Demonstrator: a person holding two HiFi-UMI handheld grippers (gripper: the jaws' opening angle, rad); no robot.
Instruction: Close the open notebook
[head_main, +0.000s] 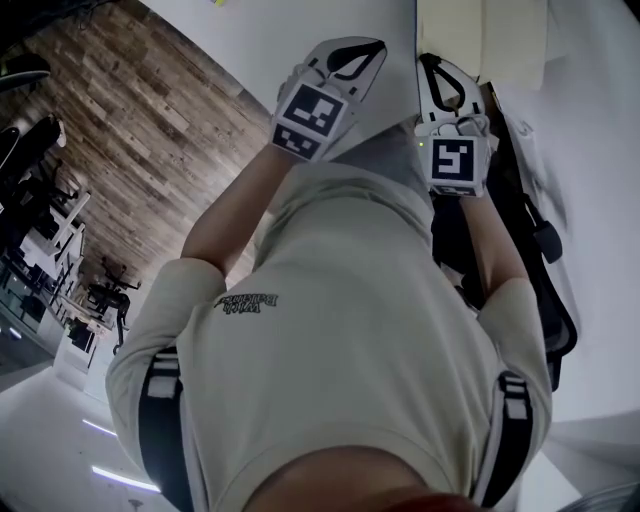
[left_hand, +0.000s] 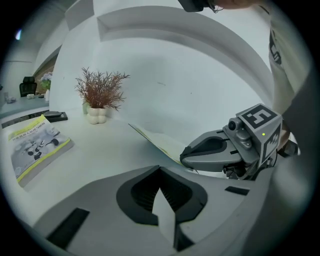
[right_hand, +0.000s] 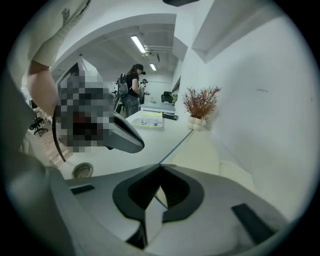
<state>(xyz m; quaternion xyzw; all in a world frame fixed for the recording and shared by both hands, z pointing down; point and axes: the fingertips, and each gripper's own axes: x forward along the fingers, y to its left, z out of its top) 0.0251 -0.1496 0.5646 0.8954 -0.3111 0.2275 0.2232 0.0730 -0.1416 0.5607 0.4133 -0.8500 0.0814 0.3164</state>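
Right gripper (right_hand: 160, 166) has its jaws pressed together on the thin, blue-edged leaf of the open notebook (left_hand: 159, 141). The leaf runs edge-on out of the jaws and stands tilted above the white table (left_hand: 100, 150). The left gripper (left_hand: 160, 170) hangs just beside it with its jaw tips meeting and nothing between them, only bare table showing through the slit behind the tips.

The notebook lies near the wall (left_hand: 200, 85), its cream pages facing up. A marker cube (left_hand: 260, 120) on the right gripper shows a bold black-and-white square pattern. The print on the person's beige shirt (head_main: 350, 330) appears upside down and too small to read, as does the cover of a magazine (left_hand: 37, 145) lying well apart to the left.

A wide stretch of table opens between notebook and magazine. A dried plant (left_hand: 101, 90) in a white pot stands against the wall beyond. A round grommet (right_hand: 82, 170) is set in the tabletop near the left gripper.
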